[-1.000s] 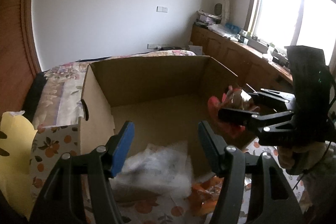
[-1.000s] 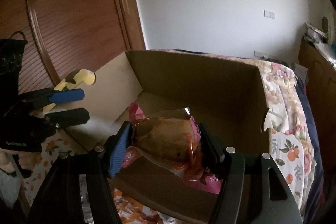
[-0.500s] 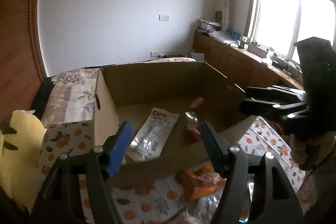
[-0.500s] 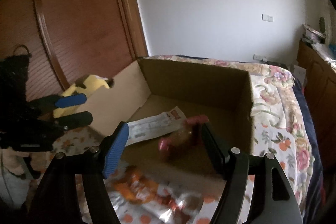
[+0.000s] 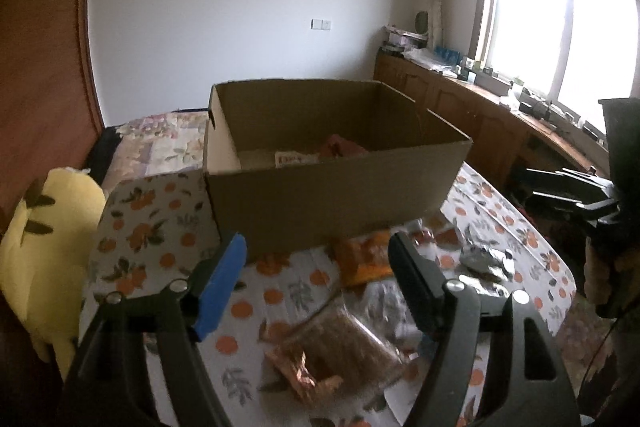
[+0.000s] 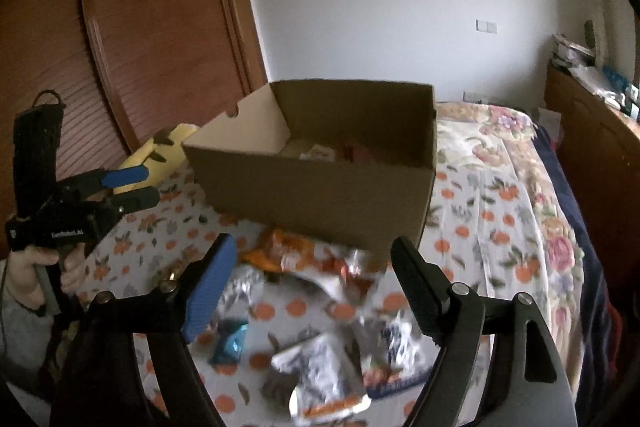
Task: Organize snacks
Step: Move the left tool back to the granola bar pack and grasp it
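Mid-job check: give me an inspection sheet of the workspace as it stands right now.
Surface: table with orange-print cloth.
Job's things: cardboard box, open, holds a white packet and a red packet; loose snacks in front: orange bag, brown packet, silver pouch, blue wrapper.
Clutter: yellow plush toy at the table's edge.
Grippers: left gripper open, empty; right gripper open, empty.
Cables: nothing seen clearly.
Surroundings: floral bed, wooden wardrobe, window.
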The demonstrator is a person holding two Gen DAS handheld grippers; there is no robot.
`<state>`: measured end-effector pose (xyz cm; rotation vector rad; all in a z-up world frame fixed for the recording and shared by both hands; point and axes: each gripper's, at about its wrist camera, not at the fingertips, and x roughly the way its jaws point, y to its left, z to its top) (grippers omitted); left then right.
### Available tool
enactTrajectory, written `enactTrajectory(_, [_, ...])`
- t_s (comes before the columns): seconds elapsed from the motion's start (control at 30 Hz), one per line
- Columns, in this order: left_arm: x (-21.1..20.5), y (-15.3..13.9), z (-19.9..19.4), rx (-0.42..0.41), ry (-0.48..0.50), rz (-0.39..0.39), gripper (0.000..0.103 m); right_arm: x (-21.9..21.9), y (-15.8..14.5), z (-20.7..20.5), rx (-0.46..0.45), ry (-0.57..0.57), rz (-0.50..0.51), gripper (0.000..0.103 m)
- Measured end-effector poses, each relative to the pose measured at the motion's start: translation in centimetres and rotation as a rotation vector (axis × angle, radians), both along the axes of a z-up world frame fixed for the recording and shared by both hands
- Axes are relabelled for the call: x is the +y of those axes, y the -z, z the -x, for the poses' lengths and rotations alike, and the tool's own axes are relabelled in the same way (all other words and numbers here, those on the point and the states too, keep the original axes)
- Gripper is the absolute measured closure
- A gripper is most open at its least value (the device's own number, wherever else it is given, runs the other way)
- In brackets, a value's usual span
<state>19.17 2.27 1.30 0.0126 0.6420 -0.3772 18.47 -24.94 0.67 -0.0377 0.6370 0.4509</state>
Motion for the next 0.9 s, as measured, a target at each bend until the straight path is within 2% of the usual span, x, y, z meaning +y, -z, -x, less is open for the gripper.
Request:
enactTrajectory(0.1, [-0.2,0.7,1.5,-0.001,0.002,0.0,0.029,-0.4,1.1,1.7,-0.006,0.009,-0.003,0.017])
enactTrajectory(0.43, [-1.4,3.7,4.8,0.004,-0.02,-0.044,0.029,-0.3,6.9,4.7,0.011,0.012,-0.016,0.017])
enactTrajectory(0.63, [-1.9,5.3,5.1,0.033,-0.071,-0.066,0.029,-0.1,9.1,4.7,0.035,0.029,0.021,0.017])
enactTrajectory(0.83, [-2.5,6.6,4.7,0.072,-0.077,-0.058,0.029,-0.2,10.5,4.8,0.052,0.017,0.034,0.017])
enactTrajectory(0.9, [-2.6,7.0,4.4,0.096,-0.072,-0.041,0.029,-0.3,11.1,4.7,0.072,-0.003,0.01,0.017])
